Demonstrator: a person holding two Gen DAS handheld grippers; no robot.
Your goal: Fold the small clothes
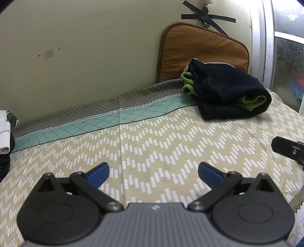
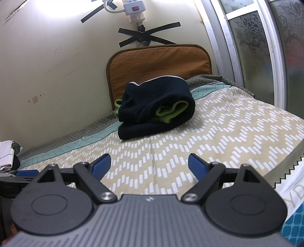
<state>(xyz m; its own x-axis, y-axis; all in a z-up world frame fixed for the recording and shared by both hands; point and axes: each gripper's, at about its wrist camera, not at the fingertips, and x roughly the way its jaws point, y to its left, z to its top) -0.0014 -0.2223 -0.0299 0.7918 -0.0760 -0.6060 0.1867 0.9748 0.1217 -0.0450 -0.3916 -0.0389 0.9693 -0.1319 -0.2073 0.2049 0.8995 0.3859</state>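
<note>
A folded dark navy garment with green cuffs (image 1: 226,89) lies at the far right of the bed, in front of an orange cushion; it also shows in the right wrist view (image 2: 155,110). My left gripper (image 1: 153,172) is open and empty, low over the patterned bedsheet (image 1: 152,136), well short of the garment. My right gripper (image 2: 149,166) is open and empty too, over the sheet (image 2: 218,129) a short way in front of the garment. Its black tip shows at the right edge of the left wrist view (image 1: 286,148).
An orange cushion (image 1: 201,49) leans on the cream wall behind the garment. A white and dark cloth bundle (image 1: 5,136) lies at the left edge. A window frame (image 2: 237,47) stands at the right. A taped power strip (image 2: 134,9) hangs on the wall.
</note>
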